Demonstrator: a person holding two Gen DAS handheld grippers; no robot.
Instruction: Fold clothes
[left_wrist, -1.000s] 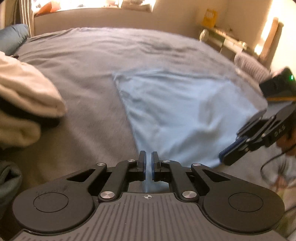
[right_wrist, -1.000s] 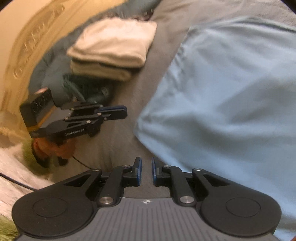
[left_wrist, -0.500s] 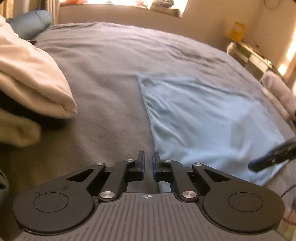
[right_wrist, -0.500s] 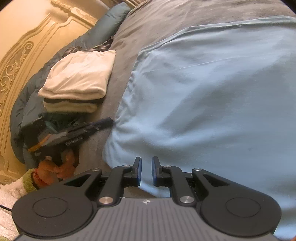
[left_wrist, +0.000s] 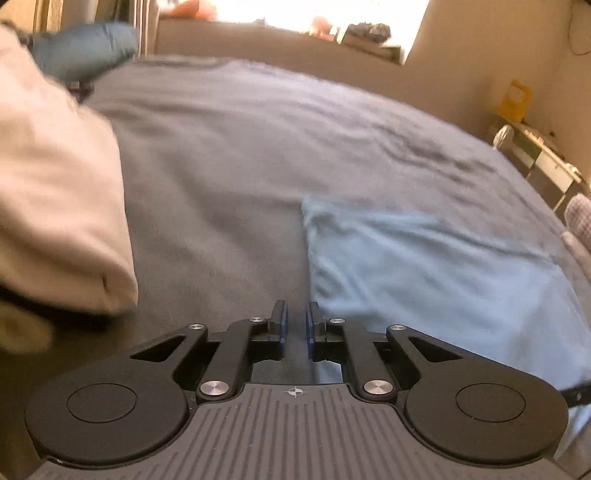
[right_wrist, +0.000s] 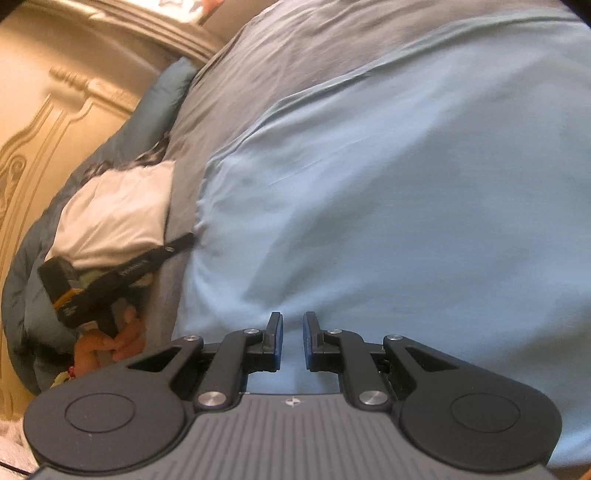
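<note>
The left hand-held gripper (left_wrist: 295, 325) hangs low over a grey bedspread (left_wrist: 229, 192), its jaws parted only narrowly and opening, nothing between them. Its fingers point at the near left edge of a pale blue garment (left_wrist: 424, 266) spread flat on the bed — a likely spot for taking hold of that side. From the right wrist view the same tool shows as a dark bar at the cloth's left border (right_wrist: 110, 280), gripped by a bare hand (right_wrist: 107, 339).

The right hand-held gripper (right_wrist: 293, 339) is likewise set to a narrow gap and empty, poised above the near part of the blue garment (right_wrist: 388, 192), which fills most of its view. The two tools appear placed one at each side of the near hem, as one would stand to lift it and carry it over for a fold; that step is judged not yet begun, since neither holds any fabric.

The garment lies smooth with only shallow creases, well apart from the finished work — a stack of folded cream clothes (right_wrist: 114, 218) resting near a teal pillow (right_wrist: 162, 99) by the carved headboard (right_wrist: 48, 122). Keeping the stack off to one side leaves the middle of the bed free for folding. The left view is blurred, so the fine edges of the cloth cannot be made out there.
</note>
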